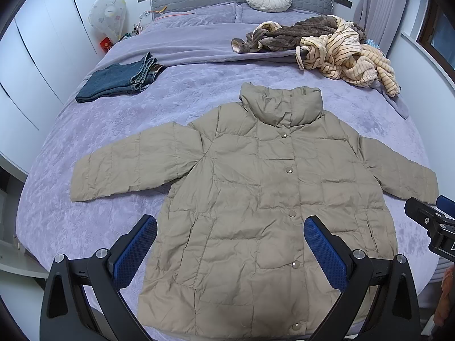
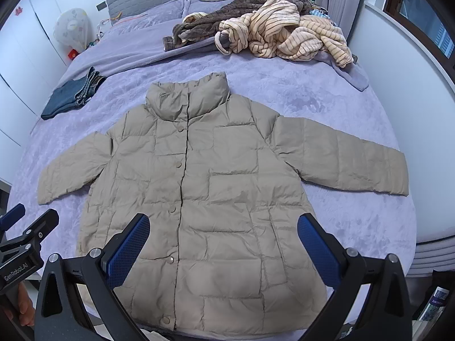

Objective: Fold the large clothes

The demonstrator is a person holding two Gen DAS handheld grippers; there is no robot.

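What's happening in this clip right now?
A person holds a claw in each hand over a bed. A beige puffer jacket lies spread flat, front up, snapped shut, sleeves out. The left claw and right claw hover open above its hem, gripping nothing. Folded jeans and a heap of unfolded clothes lie beyond.

Khaki puffer jacket [image 2: 216, 199] spread flat on the purple bed [image 2: 355, 130], right claw [image 2: 223, 244] open above its hem

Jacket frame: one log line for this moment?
stage: pre-fold | jacket: flat, snapped, sleeves out | left gripper: open, empty | right gripper: open, empty | jeans: folded
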